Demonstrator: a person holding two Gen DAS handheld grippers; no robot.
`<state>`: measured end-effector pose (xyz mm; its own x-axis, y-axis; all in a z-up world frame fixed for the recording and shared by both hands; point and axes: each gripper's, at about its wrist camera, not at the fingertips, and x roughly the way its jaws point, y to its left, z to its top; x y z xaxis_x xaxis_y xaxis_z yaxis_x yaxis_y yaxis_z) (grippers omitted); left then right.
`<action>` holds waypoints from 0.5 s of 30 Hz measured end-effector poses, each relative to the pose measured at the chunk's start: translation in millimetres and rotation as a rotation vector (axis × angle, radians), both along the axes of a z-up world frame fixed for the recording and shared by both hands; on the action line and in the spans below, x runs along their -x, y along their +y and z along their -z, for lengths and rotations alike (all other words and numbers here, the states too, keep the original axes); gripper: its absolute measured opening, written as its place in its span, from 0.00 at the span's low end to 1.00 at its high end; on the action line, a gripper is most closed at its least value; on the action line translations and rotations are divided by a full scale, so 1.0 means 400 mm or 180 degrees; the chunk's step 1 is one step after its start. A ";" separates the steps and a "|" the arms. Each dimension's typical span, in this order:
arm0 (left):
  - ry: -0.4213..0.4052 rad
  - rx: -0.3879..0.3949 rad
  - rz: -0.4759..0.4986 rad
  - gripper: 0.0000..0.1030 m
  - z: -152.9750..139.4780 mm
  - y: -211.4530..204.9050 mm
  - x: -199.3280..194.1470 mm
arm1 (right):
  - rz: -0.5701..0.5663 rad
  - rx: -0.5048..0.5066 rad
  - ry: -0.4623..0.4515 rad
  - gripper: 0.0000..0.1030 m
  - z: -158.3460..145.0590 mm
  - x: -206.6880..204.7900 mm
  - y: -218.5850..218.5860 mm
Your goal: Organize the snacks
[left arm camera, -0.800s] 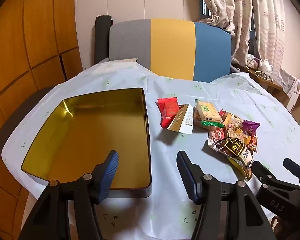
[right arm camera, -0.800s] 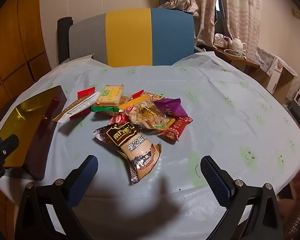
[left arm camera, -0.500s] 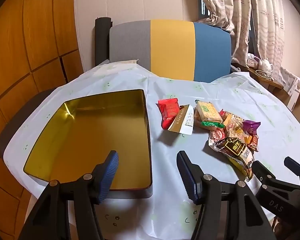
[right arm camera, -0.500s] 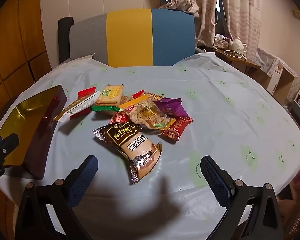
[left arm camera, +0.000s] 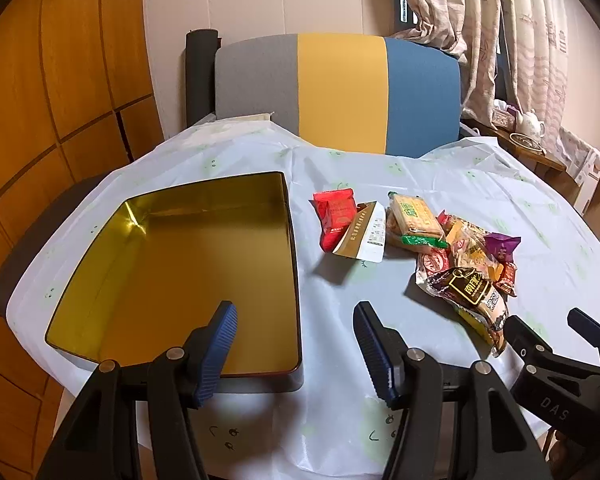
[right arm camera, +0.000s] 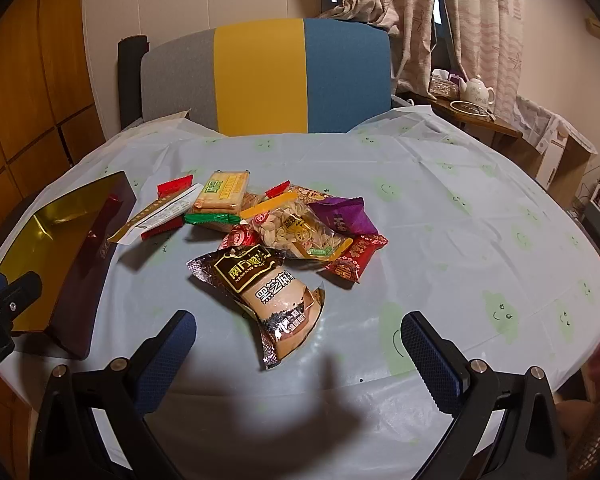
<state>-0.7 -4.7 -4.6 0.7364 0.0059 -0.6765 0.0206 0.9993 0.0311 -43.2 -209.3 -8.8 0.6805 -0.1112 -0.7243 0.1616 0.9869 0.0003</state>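
Note:
An empty gold-lined tin box point(left arm camera: 172, 264) lies on the table's left; it shows at the left edge of the right wrist view point(right arm camera: 60, 236). A pile of snack packets lies right of it: a red packet point(left arm camera: 336, 214), a gold-and-white sachet point(left arm camera: 364, 236), a cracker pack point(left arm camera: 414, 216), and a brown sesame bag point(right arm camera: 268, 292) nearest me. My left gripper point(left arm camera: 294, 344) is open and empty over the tin's near right corner. My right gripper point(right arm camera: 298, 352) is open wide and empty, just short of the brown bag.
The round table carries a pale plastic cloth point(right arm camera: 460, 220). A grey, yellow and blue chair point(left arm camera: 340, 88) stands behind it. A side shelf with a teapot point(right arm camera: 478, 90) is at the far right. Wooden panels point(left arm camera: 60, 80) line the left.
Both views have shifted only slightly; the left gripper has drawn back a little. The snacks and the tin have not moved.

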 end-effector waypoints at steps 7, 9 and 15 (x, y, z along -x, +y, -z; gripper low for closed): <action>0.0021 0.0015 0.0010 0.60 -0.001 0.000 0.000 | -0.0006 0.0008 -0.0018 1.00 0.000 -0.001 0.001; 0.0022 0.0024 0.0014 0.60 -0.001 0.000 0.001 | -0.0004 -0.0001 -0.0015 1.00 0.000 -0.001 0.000; 0.0030 0.0039 0.0028 0.60 -0.002 0.001 0.001 | 0.0004 -0.0008 -0.0018 1.00 0.002 0.003 -0.004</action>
